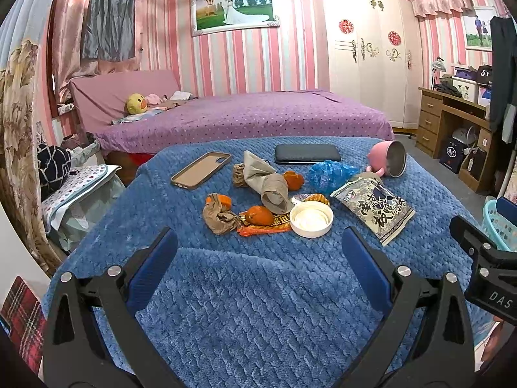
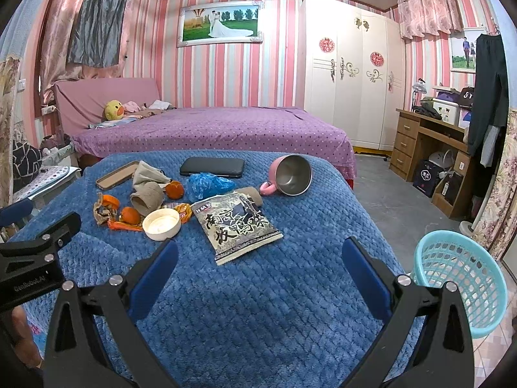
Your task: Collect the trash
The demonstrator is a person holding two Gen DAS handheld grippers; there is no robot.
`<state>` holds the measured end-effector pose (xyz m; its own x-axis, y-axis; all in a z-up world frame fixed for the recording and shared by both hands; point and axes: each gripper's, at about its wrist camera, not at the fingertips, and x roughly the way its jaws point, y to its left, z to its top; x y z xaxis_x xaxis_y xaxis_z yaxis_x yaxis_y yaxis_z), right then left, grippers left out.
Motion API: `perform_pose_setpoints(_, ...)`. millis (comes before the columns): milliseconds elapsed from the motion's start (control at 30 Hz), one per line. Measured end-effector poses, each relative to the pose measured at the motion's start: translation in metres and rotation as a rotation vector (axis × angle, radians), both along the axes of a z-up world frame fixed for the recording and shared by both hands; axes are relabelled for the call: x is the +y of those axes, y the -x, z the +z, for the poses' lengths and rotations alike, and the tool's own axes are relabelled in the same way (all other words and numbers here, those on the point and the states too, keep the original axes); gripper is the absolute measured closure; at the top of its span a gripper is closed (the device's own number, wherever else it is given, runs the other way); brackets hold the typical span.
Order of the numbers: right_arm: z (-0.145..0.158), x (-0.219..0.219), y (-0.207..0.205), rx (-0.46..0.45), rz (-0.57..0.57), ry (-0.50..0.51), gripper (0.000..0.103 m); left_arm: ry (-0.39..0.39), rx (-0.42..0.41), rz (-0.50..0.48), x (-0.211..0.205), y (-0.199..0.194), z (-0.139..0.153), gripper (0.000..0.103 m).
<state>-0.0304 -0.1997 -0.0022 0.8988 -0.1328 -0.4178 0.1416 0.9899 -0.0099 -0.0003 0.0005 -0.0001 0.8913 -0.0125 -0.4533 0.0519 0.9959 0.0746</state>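
Trash lies on a blue blanket: a black-and-white snack bag, a crumpled blue plastic bag, an orange wrapper, orange peels and a white round lid. My left gripper is open, hovering short of the pile. My right gripper is open too, just short of the snack bag. A light blue waste basket stands on the floor to the right.
A beige sock, a phone case, a black phone and a tipped pink mug also lie on the blanket. A purple bed is behind, a wooden desk at right.
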Motion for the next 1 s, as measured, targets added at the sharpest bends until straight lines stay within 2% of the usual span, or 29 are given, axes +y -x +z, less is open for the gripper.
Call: perform_pose_setpoints(1000,-0.0008,-0.0010,0.0000,0.002,-0.002,0.003,0.004,0.003,0.001,0.000,0.0014,-0.0003,-0.0001,0.005)
